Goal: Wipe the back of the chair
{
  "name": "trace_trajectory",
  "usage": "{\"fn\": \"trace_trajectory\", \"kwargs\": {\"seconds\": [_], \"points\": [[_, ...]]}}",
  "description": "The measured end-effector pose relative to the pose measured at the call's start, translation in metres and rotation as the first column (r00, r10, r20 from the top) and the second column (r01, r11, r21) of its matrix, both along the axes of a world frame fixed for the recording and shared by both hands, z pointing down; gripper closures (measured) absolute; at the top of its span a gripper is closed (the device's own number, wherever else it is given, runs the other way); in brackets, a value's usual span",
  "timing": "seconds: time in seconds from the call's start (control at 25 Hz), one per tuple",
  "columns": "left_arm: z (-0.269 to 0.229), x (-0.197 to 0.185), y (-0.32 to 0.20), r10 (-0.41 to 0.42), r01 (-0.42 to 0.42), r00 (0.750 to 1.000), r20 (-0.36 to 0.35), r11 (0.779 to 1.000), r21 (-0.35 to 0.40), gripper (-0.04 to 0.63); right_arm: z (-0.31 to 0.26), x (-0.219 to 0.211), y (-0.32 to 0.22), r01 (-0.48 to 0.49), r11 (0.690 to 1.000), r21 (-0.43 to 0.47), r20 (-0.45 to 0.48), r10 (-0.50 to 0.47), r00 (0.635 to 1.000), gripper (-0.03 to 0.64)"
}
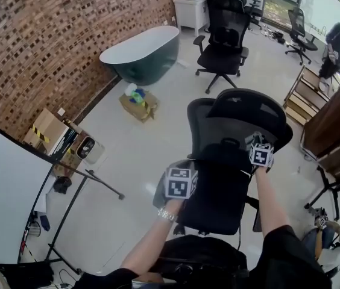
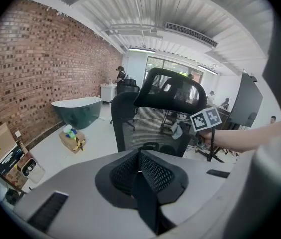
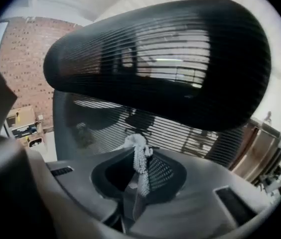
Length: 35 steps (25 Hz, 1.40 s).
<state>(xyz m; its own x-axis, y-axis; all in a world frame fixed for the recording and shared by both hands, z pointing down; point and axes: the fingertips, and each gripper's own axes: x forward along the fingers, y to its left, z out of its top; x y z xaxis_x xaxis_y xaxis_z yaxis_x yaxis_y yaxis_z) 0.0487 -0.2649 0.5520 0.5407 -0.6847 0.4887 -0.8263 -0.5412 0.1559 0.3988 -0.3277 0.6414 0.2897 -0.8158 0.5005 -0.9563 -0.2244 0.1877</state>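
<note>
A black mesh office chair [image 1: 230, 161] stands right in front of me, its back and headrest [image 1: 245, 110] turned to me. My right gripper [image 1: 260, 151] is up against the upper back just under the headrest, shut on a white cloth [image 3: 137, 153]. In the right gripper view the cloth bunches out between the jaws, close to the mesh back [image 3: 100, 121] below the headrest [image 3: 165, 59]. My left gripper [image 1: 181, 181] hangs lower, beside the chair's left edge. Its jaws [image 2: 139, 159] are shut with nothing in them, and the chair [image 2: 168, 96] stands a little way beyond them.
A dark green bathtub [image 1: 140, 53] sits by the brick wall, with a cardboard box [image 1: 138, 105] on the floor near it. A second black chair [image 1: 224, 38] stands further back. Wooden shelving [image 1: 333, 128] is at the right, and a white panel on a stand [image 1: 7, 191] at the left.
</note>
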Motion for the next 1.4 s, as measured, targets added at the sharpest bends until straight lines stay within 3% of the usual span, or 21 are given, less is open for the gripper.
{"fn": "trace_trajectory", "kwargs": {"seconds": [0.16,0.28,0.4,0.52,0.68,0.8,0.88,1.12,1.28,1.4], "points": [[0.002,0.015,0.006,0.038,-0.038,0.999,-0.005,0.999,-0.011,0.571,0.007,0.086,0.059,-0.203,0.979,-0.037,-0.005,0.203,0.979,0.569],[0.003,0.022,0.011,0.050,-0.050,0.999,-0.003,0.999,-0.009,0.571,0.007,0.095,0.080,-0.241,0.970,-0.033,0.021,0.242,0.970,0.569],[0.006,0.018,0.012,0.042,-0.042,0.999,0.015,0.999,-0.011,0.571,0.008,0.035,0.060,-0.120,0.993,-0.001,0.066,0.119,0.991,0.569],[0.004,0.007,0.013,0.020,-0.020,0.999,0.028,1.000,-0.011,0.571,0.004,-0.064,0.021,0.080,0.996,0.042,0.109,-0.084,0.991,0.569],[0.001,-0.011,0.013,-0.026,0.026,0.999,0.034,1.000,-0.007,0.571,0.008,-0.193,-0.037,0.335,0.941,0.056,0.151,-0.339,0.929,0.569],[-0.003,-0.030,0.017,-0.063,0.063,0.997,0.043,0.998,0.000,0.571,0.031,-0.253,-0.068,0.428,0.904,-0.021,0.146,-0.421,0.895,0.569],[-0.005,-0.042,0.021,-0.085,0.085,0.995,0.053,0.996,0.003,0.571,0.048,-0.263,-0.080,0.439,0.895,-0.085,0.124,-0.427,0.896,0.569],[-0.002,-0.058,0.022,-0.130,0.130,0.990,0.044,0.991,0.004,0.571,0.062,-0.192,-0.077,0.338,0.933,-0.124,0.082,-0.330,0.941,0.569],[0.003,-0.050,0.018,-0.119,0.119,0.992,0.041,0.993,0.002,0.571,0.060,-0.112,-0.043,0.239,0.963,-0.123,0.024,-0.238,0.971,0.569],[0.004,-0.035,0.013,-0.092,0.092,0.995,0.036,0.996,0.003,0.571,0.058,-0.038,-0.007,0.112,0.986,-0.122,-0.029,-0.117,0.993,0.569]]}}
